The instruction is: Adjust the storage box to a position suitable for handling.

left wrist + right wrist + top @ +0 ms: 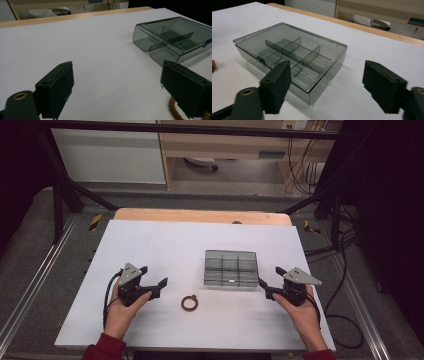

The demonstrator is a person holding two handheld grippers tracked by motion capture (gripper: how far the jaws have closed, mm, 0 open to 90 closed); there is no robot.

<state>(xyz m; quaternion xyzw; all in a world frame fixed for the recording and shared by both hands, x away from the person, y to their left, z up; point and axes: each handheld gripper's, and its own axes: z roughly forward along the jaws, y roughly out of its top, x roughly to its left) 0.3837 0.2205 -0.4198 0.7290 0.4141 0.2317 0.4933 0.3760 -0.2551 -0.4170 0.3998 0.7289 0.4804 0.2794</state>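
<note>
- Left tongs point(154, 276) and right tongs point(270, 278): wide apart, holding nothing.
- Ring point(189, 303) lies flat on surface point(150, 245), near closed box point(231, 268); pinching may slide it.
- Lid may resist.

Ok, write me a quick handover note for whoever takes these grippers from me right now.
Left gripper: open, holding nothing, just left of the ring.
Right gripper: open, holding nothing, beside the box's right front corner.
Ring: brown, flat on the white table, in front of the box, untouched.
Box: smoky clear plastic, divided inside, lid shut.
Done: nothing visible yet.
Left: probably open the box and put the ring in a compartment.
</note>
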